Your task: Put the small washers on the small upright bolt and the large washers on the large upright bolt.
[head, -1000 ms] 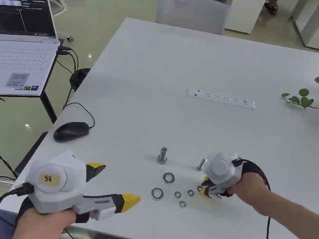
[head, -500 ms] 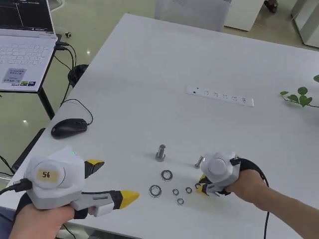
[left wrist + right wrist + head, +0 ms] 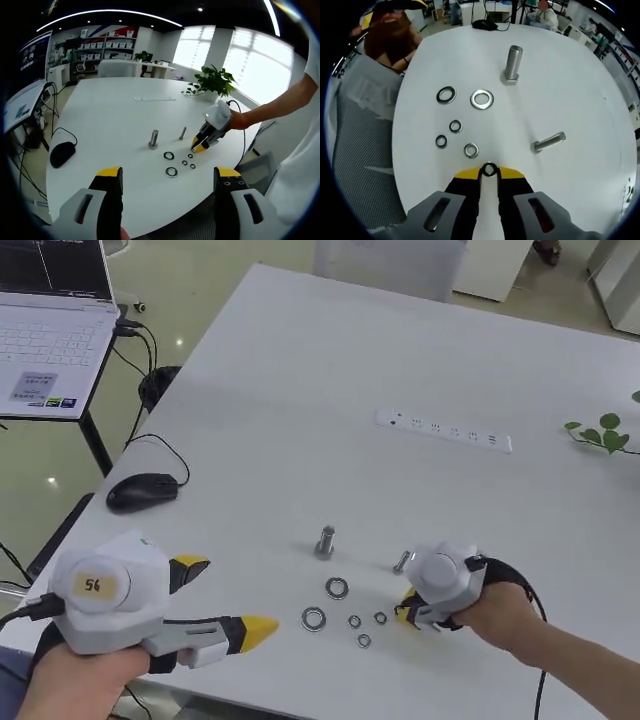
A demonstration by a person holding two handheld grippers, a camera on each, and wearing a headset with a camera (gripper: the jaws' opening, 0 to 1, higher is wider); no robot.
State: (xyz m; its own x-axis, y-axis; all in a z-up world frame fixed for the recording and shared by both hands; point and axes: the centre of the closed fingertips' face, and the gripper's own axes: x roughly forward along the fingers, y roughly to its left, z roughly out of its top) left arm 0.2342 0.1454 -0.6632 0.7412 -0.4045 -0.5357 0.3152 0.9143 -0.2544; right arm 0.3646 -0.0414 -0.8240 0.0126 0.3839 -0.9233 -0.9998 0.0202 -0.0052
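A large upright bolt (image 3: 325,541) and a small bolt (image 3: 403,562) stand near the table's front edge. In front of them lie two large washers (image 3: 337,588) (image 3: 313,618) and three small washers (image 3: 354,621). My right gripper (image 3: 405,612) hovers low just right of the small washers, shut on a small washer (image 3: 489,169) pinched at its yellow tips. From that gripper the large bolt (image 3: 512,62) is ahead and the small bolt (image 3: 548,142) is to the right. My left gripper (image 3: 225,598) is held open and holds nothing at the front left, short of the washers (image 3: 171,172).
A black mouse (image 3: 141,491) with its cable lies at the table's left edge. A white power strip (image 3: 443,433) lies farther back, and a plant (image 3: 605,434) is at the far right. A laptop (image 3: 55,330) sits on a stand to the left.
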